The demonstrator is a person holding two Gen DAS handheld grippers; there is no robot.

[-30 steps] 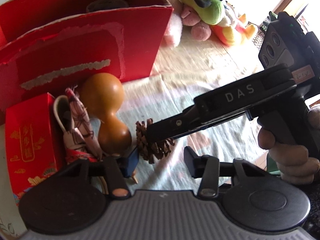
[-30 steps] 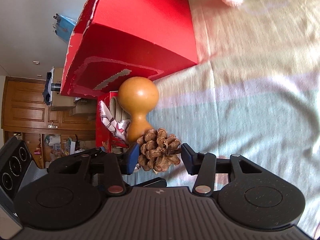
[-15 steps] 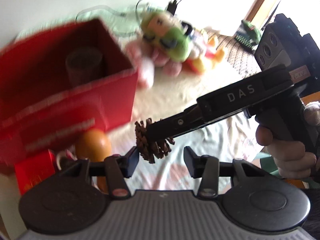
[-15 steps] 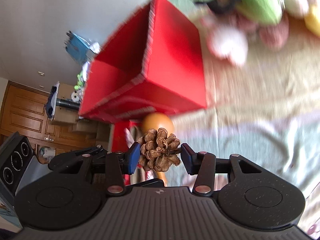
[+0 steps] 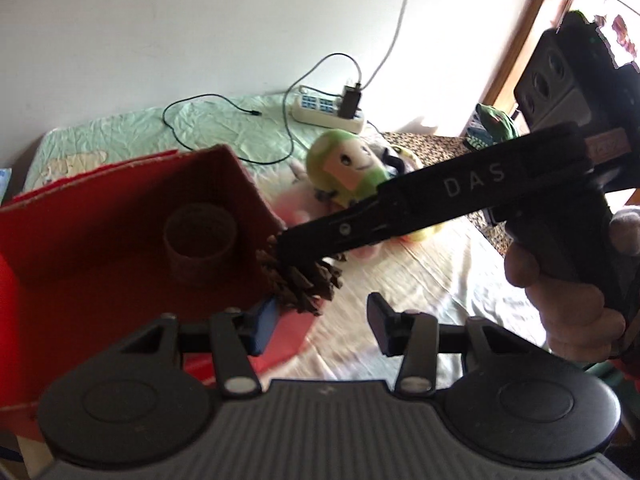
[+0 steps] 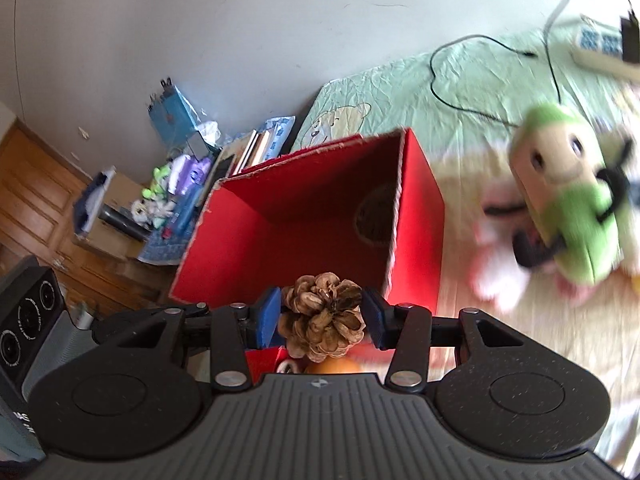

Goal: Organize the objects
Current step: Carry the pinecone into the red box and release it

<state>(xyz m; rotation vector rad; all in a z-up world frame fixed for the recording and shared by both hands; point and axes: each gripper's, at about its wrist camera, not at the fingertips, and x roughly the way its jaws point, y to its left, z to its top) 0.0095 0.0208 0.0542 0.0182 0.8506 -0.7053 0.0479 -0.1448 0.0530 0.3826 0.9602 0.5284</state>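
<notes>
I am gripping the cone (image 6: 322, 316) in my right gripper (image 6: 320, 316), left gripper (image 5: 320, 320) part-open and empty, risking clipping the box (image 6: 420, 208) rim at centre frame.

Matt red cardboard box (image 6: 420, 216); rough woody pinecone (image 6: 324, 316); fuzzy plush toy (image 6: 568, 204).
</notes>
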